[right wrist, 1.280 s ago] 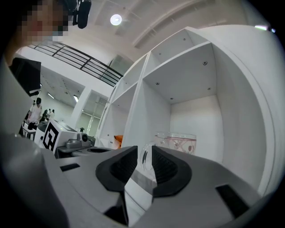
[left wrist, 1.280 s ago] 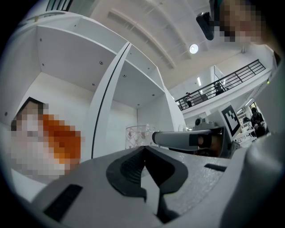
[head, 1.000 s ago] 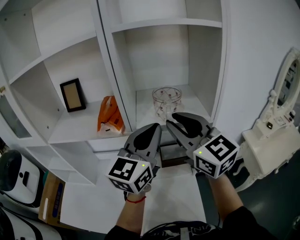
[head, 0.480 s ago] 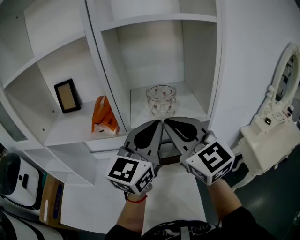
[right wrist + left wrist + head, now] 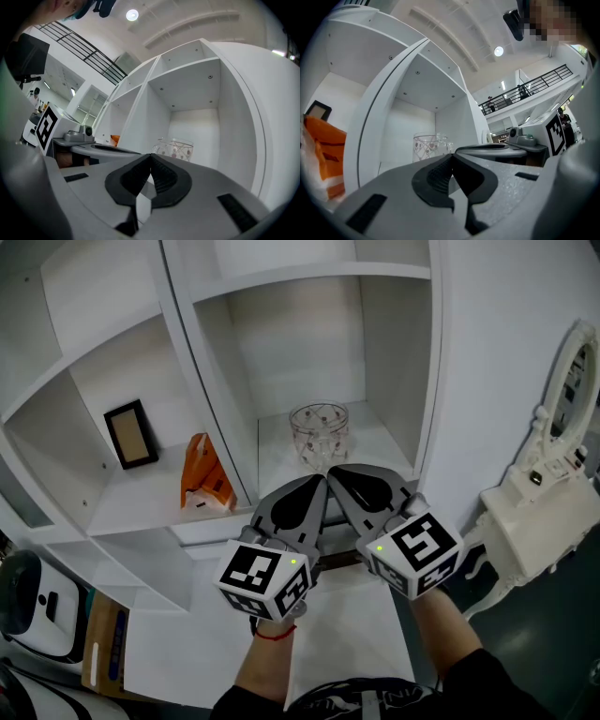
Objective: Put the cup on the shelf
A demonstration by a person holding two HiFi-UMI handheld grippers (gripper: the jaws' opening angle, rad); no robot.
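The clear, red-dotted cup [image 5: 319, 430] stands upright on the shelf [image 5: 380, 442], at 12 o'clock from the left tongs [image 5: 317, 486] and right tongs [image 5: 336, 474]. Both are pinched closed and empty, and they have drawn closer together.

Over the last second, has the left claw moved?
Yes. The left claw has shifted right, away from the shelf divider, and its tip now meets the right claw just in front of the cup.
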